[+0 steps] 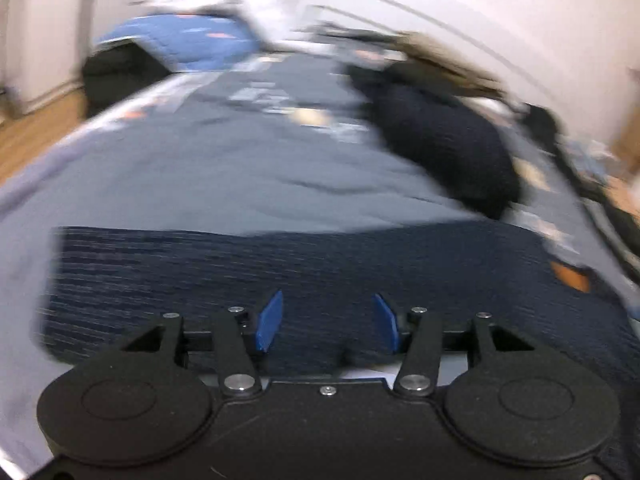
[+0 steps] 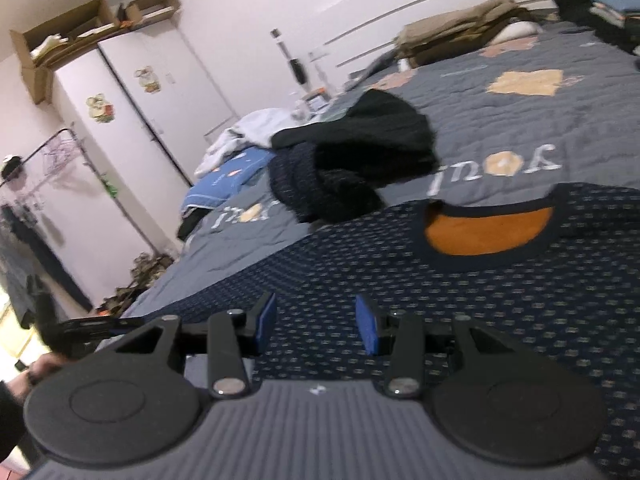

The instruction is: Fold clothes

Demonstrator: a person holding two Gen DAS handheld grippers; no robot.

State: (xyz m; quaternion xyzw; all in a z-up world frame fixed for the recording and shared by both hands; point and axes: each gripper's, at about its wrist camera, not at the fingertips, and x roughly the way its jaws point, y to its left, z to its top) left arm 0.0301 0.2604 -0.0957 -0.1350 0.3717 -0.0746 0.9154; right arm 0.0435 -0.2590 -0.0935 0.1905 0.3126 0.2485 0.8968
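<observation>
Folding barely begun: navy dotted sweater (image 2: 400, 264) lies flat on the bed (image 2: 520, 120); both claws, left (image 1: 327, 322) and right (image 2: 316, 322), spread empty; dark clothes pile (image 2: 352, 160) waits beyond

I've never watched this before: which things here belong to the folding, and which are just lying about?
Part of the job:
dotted sweater
black clothes pile
left gripper
right gripper

Lying about:
quilt
blue bedding
boxes
wardrobe
</observation>
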